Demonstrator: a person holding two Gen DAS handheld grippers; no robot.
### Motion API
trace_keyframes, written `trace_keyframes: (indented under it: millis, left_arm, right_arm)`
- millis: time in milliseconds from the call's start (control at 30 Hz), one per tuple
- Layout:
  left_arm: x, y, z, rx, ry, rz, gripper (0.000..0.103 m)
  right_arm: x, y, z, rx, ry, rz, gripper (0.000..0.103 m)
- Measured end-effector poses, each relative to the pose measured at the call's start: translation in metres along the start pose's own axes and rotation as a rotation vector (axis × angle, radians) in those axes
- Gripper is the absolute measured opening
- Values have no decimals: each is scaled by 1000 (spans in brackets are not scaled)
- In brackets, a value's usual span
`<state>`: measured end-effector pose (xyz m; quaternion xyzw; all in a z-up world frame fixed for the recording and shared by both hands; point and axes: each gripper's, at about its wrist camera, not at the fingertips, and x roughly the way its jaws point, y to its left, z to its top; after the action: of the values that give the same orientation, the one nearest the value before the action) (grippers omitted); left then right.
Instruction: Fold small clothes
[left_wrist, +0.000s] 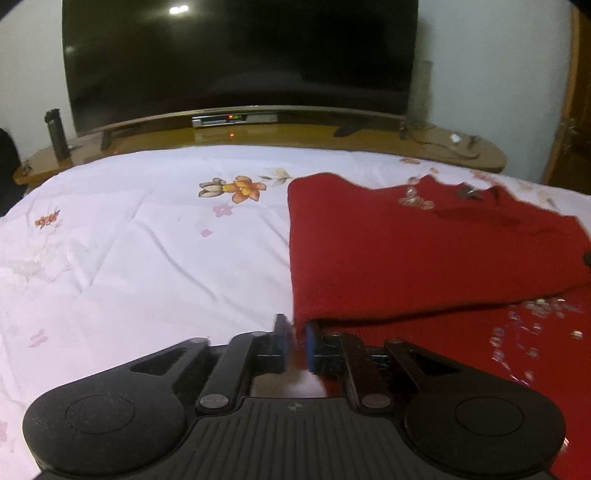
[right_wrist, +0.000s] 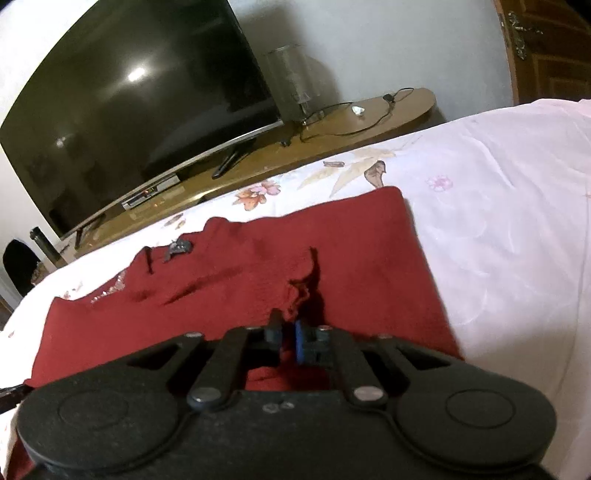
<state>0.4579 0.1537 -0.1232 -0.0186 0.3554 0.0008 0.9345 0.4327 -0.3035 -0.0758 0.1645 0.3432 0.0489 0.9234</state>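
Note:
A dark red knitted garment (left_wrist: 406, 251) lies on the white flowered bedsheet (left_wrist: 129, 240), folded over itself, with sequin trim showing on the lower layer at the right. My left gripper (left_wrist: 295, 332) sits at the near left corner of the folded layer. Its jaws stand a little apart, with the corner just at their tips and sheet visible through the gap. In the right wrist view the same garment (right_wrist: 240, 266) spreads ahead of me. My right gripper (right_wrist: 286, 326) rests low over it, jaws slightly apart, with a rumpled ridge of red cloth (right_wrist: 299, 291) just beyond its tips.
A large dark television (left_wrist: 240, 59) stands on a wooden shelf (left_wrist: 258, 136) past the bed's far edge, with a set-top box (left_wrist: 234, 120), a dark bottle (left_wrist: 57, 134) and cables (right_wrist: 351, 122). A wooden door (left_wrist: 570, 110) is at the right.

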Motion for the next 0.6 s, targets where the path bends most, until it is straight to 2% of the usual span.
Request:
trace_keyframes:
  millis: [33, 133, 200, 267, 333, 433, 467, 533, 567, 600]
  left_arm:
    - [-10, 8, -1, -27, -31, -15, 41]
    - [-29, 25, 8, -104, -140, -43, 41]
    - [-21, 22, 25, -107, -168, -66, 41]
    - [0, 11, 43, -109, -159, -141, 41]
    - [21, -7, 56, -50, -153, -174, 41]
    - [50, -23, 68, -30, -145, -198, 41]
    - [59, -26, 69, -25, -130, -193, 41]
    - [85, -28, 65, 10, -73, -135, 41]
    - [94, -24, 60, 5, -73, -129, 42]
    - [96, -15, 56, -31, -95, -162, 42]
  right_arm:
    - [-3, -2, 2, -1, -18, -12, 21]
    - [-19, -6, 15, -22, -92, 5, 17]
    - [-19, -3, 25, -62, -101, 26, 17]
    - [-8, 7, 33, -99, -78, 42, 18]
    - [8, 19, 37, -134, -34, 55, 18]
    - [26, 34, 33, -215, -1, 69, 17]
    - [33, 36, 31, -231, 16, 74, 14]
    - [49, 34, 25, -283, 59, -6, 12]
    - [52, 26, 21, -296, 39, -26, 11]
    - [50, 16, 19, -272, 13, -8, 11]
